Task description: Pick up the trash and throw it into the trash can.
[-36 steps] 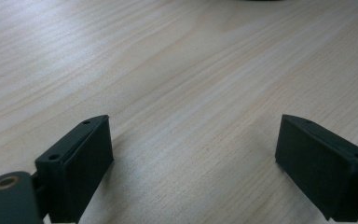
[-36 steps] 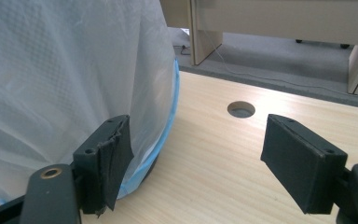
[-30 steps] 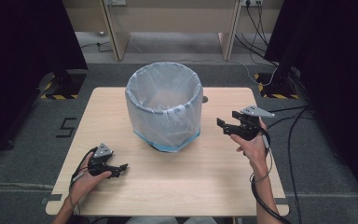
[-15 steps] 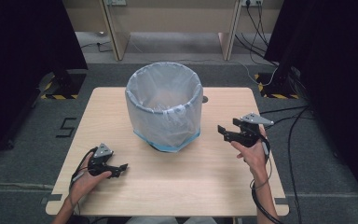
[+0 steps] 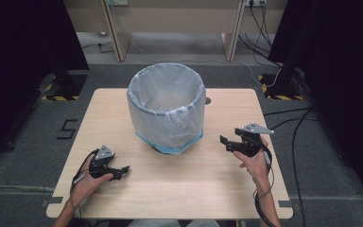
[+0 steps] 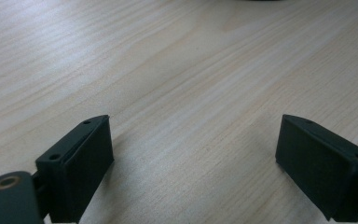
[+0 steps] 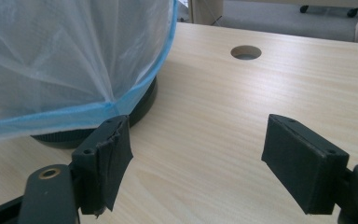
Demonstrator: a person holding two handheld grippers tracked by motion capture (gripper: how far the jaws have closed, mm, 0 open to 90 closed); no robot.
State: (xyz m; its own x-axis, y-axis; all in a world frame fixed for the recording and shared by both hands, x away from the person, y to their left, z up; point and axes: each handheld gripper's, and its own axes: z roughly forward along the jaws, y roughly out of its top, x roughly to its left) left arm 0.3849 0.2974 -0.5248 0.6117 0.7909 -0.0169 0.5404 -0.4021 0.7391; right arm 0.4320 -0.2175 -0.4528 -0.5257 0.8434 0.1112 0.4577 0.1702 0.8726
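1. While the person's forearms come in from the near edge, the light wooden table point(image 5: 217, 189) takes up most of the high view, standing on grey carpet with black cables trailing along the floor to the right.
2. A round bin point(image 5: 166, 108) stands on the table, on its middle line and toward the far side, lined with a translucent white plastic bag point(image 5: 170, 124) that folds over the rim and hangs down the outside; the bag's blue hem point(image 7: 70, 113) ends just above the bin's dark base point(image 7: 140, 108), as the right gripper view shows.
3. The right gripper point(image 5: 224, 141) is held in the right hand point(image 5: 255, 161) above the table, to the right of the bin and apart from it, jaws pointing left toward the bin. In the right gripper view its jaws stand spread wide with nothing between them, and the left jaw's pad looks frayed.
4. The left gripper point(image 5: 124, 169) rests low on the table in the left hand point(image 5: 87, 182), near the front left and well apart from the bin. In the left gripper view its jaws are spread wide over bare wood grain, holding nothing.
5. A small round cable hole point(image 7: 245, 52) sits in the tabletop, behind and to the right of the bin.
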